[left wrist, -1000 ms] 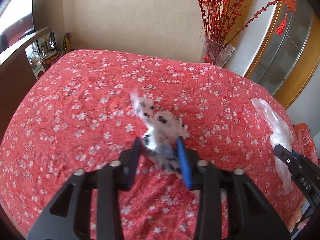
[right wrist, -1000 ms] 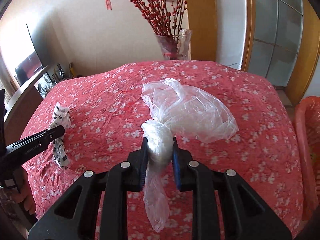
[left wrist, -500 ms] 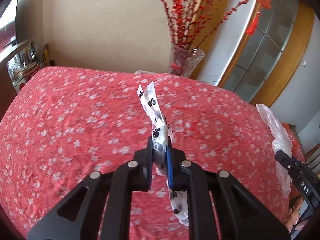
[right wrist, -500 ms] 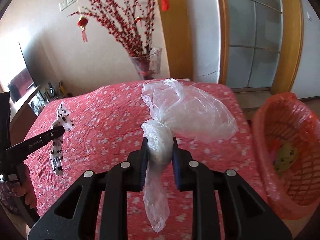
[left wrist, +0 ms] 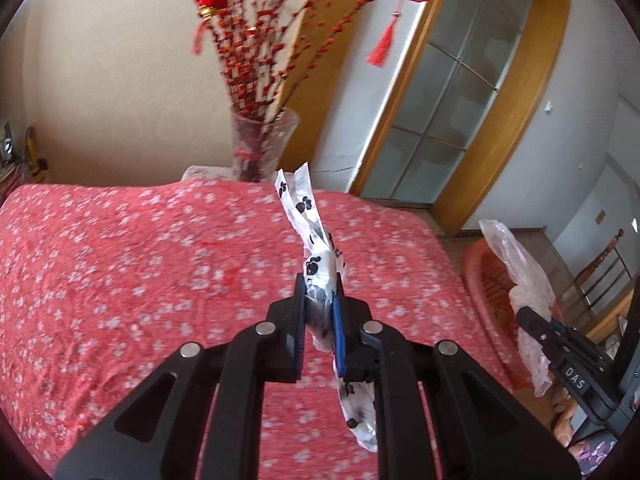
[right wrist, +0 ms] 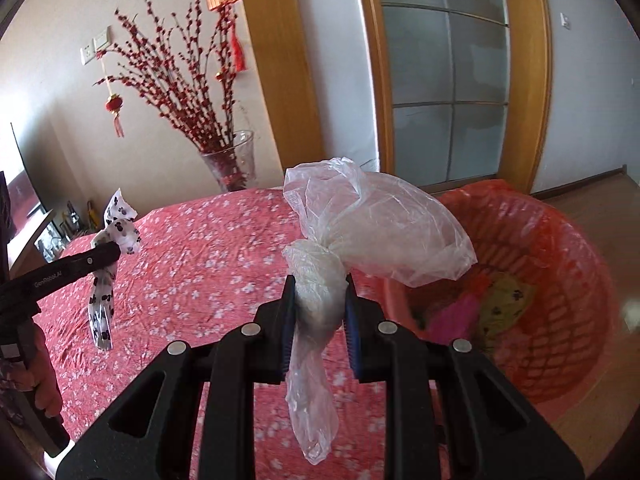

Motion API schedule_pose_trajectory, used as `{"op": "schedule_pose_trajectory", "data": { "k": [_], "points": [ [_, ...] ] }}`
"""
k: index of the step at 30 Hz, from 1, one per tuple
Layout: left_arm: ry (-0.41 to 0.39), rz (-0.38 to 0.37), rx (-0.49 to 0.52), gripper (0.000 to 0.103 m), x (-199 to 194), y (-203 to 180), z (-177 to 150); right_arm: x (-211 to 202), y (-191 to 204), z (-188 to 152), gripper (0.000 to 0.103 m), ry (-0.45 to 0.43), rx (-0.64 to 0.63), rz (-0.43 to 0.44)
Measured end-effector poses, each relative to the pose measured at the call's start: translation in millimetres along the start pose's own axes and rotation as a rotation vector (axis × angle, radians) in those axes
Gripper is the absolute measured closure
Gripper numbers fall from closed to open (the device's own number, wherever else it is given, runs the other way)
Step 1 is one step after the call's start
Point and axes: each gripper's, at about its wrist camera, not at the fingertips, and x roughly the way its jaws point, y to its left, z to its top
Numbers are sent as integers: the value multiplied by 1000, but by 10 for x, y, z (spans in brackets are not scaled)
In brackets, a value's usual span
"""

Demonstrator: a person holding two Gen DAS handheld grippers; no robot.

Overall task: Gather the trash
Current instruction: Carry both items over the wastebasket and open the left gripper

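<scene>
My left gripper (left wrist: pixel 320 304) is shut on a white wrapper with black paw prints (left wrist: pixel 306 216), held up above the red flowered tablecloth (left wrist: pixel 120 264). From the right wrist view the same wrapper (right wrist: pixel 116 224) hangs from the left gripper (right wrist: pixel 110 254) at the left. My right gripper (right wrist: pixel 319 300) is shut on a knotted clear plastic bag (right wrist: pixel 380 220), lifted over the table's right end. In the left wrist view that bag (left wrist: pixel 520 276) shows at the right. Beyond the table stands a red mesh basket (right wrist: pixel 560 280) with trash in it.
A glass vase of red berry branches (right wrist: pixel 230 160) stands at the table's far edge. A wood-framed glass door (right wrist: pixel 448 80) is behind the basket. A wooden chair (left wrist: pixel 600 272) shows at the far right. A person's hand (right wrist: pixel 40 380) holds the left gripper.
The left gripper closed on the paw-print wrapper and lifted it off the cloth. Both grippers moved right and upward with their loads, bringing the red basket into view.
</scene>
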Motion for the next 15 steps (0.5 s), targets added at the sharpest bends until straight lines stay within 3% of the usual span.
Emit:
{"op": "schedule_pose_trajectory", "data": {
  "k": [15],
  "points": [
    [-1,-171,123,90,90,-938,22,-381,-663,0,81,-73,93,-106]
  ]
}}
